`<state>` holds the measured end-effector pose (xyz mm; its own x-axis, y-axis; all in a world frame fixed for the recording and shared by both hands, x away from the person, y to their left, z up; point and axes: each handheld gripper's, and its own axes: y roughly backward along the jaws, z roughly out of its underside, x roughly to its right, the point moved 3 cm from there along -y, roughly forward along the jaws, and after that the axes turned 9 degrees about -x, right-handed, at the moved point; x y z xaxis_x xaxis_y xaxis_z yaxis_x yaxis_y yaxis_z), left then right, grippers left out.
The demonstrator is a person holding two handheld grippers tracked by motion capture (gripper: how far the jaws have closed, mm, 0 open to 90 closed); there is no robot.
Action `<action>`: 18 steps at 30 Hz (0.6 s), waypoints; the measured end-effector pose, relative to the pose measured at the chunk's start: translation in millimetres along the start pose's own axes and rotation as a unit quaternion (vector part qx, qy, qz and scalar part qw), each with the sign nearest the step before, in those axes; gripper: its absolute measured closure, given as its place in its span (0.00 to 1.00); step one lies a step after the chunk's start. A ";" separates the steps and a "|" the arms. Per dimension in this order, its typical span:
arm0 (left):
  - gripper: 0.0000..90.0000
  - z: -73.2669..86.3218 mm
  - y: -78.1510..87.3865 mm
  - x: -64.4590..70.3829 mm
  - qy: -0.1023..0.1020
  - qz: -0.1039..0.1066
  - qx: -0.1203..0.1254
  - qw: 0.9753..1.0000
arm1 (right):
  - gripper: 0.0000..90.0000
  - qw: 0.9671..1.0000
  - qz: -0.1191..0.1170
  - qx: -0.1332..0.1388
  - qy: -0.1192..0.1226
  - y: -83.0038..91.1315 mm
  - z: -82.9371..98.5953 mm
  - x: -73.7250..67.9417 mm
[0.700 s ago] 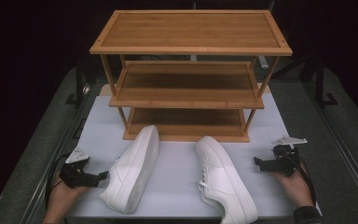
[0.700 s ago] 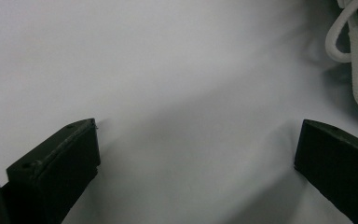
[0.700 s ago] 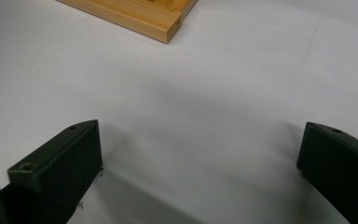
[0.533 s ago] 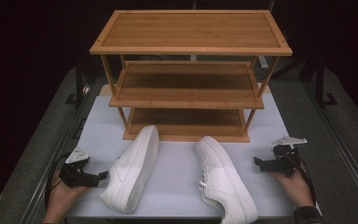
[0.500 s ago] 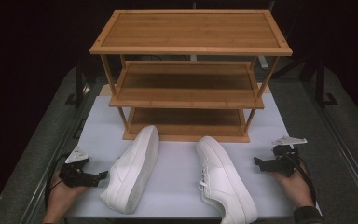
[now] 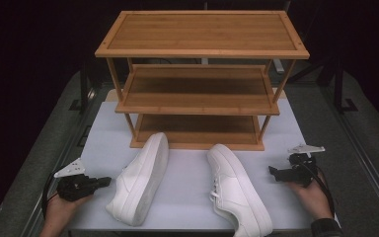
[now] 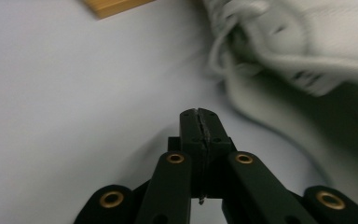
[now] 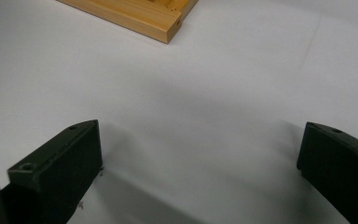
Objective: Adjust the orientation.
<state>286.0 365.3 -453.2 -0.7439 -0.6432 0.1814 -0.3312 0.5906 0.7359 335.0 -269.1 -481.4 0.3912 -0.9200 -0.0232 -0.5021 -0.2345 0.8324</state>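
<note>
Two white sneakers lie on the white table [image 6: 187, 197] in front of a three-tier wooden rack [image 6: 200, 74]. The left sneaker [image 6: 140, 177] points toward the rack, and the right sneaker [image 6: 237, 190] shows its laces. My left gripper [image 6: 103, 181] rests at the table's left edge, just left of the left sneaker. In the left gripper view, my left gripper [image 7: 199, 116] is shut on nothing, with the blurred sneaker [image 7: 298, 42] at the upper right. My right gripper [image 6: 272, 173] sits right of the right sneaker. In its own view my right gripper [image 8: 198, 158] is wide open over bare table.
All three shelves of the rack are bare. A corner of its base [image 8: 135, 16] shows ahead of my right gripper, and another corner [image 7: 116, 5] ahead of my left. Dark floor and metal rails [image 6: 370, 163] flank the table.
</note>
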 end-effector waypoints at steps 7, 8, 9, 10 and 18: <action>1.00 -11.3 -13.8 20.6 -0.026 0.055 -0.007 0.998 | 0.00 1.000 0.000 0.000 0.000 0.0 0.0 0.1; 1.00 -13.3 -15.2 23.9 -0.028 0.060 -0.003 0.998 | 0.00 1.000 0.000 0.000 0.000 0.0 0.0 0.0; 1.00 -15.6 -16.1 26.6 -0.031 0.064 0.001 0.997 | 0.00 1.000 0.000 0.000 0.000 0.0 0.0 0.0; 1.00 -17.8 -16.8 29.1 -0.034 0.065 0.007 0.997 | 0.00 1.000 0.000 0.000 0.000 0.0 0.0 0.0; 1.00 -25.0 -16.7 38.5 -0.045 0.062 0.019 0.997 | 0.00 1.000 0.000 0.000 -0.001 0.0 0.0 -0.2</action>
<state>277.4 318.5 -442.1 -0.8295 -0.5180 0.2091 -0.2534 0.6825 0.6856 334.9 -268.9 -481.3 0.3894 -0.9207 -0.0248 -0.5014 -0.2346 0.8328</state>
